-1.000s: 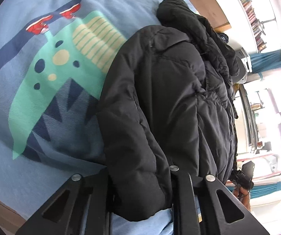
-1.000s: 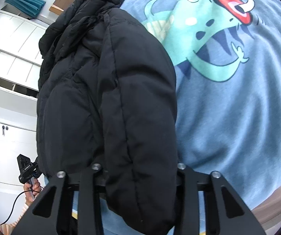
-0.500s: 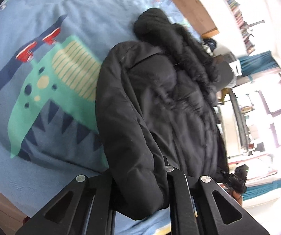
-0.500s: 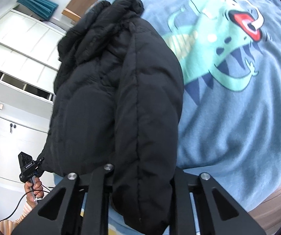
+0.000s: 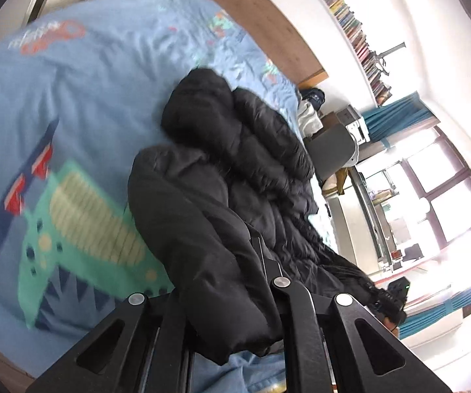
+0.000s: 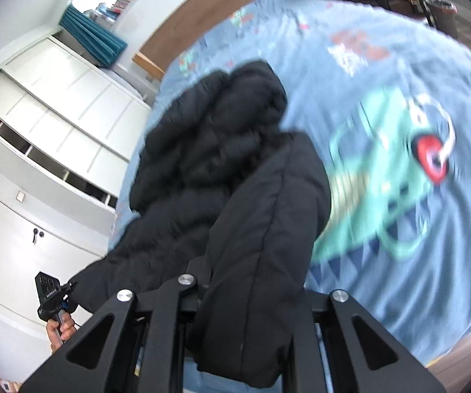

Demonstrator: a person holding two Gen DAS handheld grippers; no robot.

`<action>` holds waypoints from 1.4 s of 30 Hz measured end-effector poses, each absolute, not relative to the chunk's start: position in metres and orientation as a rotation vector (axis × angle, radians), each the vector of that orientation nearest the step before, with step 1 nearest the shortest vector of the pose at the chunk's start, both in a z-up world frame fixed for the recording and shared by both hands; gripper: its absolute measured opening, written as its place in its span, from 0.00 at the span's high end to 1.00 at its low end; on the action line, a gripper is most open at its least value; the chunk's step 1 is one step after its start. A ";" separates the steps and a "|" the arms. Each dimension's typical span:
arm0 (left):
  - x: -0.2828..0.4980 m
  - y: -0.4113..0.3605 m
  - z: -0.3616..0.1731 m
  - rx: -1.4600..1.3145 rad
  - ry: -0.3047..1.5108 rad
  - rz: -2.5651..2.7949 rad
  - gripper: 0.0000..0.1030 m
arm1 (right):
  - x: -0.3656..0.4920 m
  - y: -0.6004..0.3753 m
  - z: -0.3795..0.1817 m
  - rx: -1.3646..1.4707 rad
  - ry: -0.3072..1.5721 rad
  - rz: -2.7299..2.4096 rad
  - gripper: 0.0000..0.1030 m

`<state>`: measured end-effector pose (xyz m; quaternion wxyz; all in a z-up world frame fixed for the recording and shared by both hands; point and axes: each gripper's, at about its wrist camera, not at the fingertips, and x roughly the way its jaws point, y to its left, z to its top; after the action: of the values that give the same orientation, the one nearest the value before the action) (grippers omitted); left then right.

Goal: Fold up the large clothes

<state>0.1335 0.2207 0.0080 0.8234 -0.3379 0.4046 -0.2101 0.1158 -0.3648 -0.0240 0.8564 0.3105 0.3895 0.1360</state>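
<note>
Jacket point(image 5: 242, 203), black, puffy: near hem pinched tight by left hand-held gripper point(image 5: 232, 321) and right hand-held gripper point(image 6: 245, 321), hood toward twelve o'clock on bed point(image 5: 88, 98). Risk: slick padding slips free, bulk sags unevenly.

I am in a bedroom of a home, likely a child's. Below me spreads a bed point(image 5: 110, 75) under a light blue cover point(image 6: 382, 75) printed with a green cartoon dinosaur point(image 6: 396, 177), and a wooden headboard point(image 5: 268, 23) stands against the wall. A long shelf of books point(image 5: 356, 29) runs high up, teal curtains point(image 5: 396, 114) frame a bright window point(image 5: 448, 203), and white built-in cupboards point(image 6: 55, 124) fill one side.
</note>
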 end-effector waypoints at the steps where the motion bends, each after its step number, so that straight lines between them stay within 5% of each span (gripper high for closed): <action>1: 0.139 0.222 0.014 -0.712 0.852 -0.447 0.91 | 0.122 -0.366 -0.014 0.642 0.805 0.283 0.87; 19: 0.383 0.203 0.127 -0.539 0.707 -0.369 0.90 | 0.345 -0.366 0.119 0.500 0.649 0.232 0.87; 31: 0.581 0.195 0.012 -0.615 0.836 -0.197 0.89 | 0.544 -0.382 0.024 0.558 0.776 -0.026 0.87; 42: 0.640 0.168 -0.063 -0.570 0.945 -0.178 0.86 | 0.607 -0.383 -0.070 0.625 0.872 -0.037 0.86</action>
<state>0.6397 0.1678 -0.0627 0.8478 -0.2705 0.4482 -0.0842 0.6069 -0.3829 -0.0697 0.8593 0.2979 0.4153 -0.0179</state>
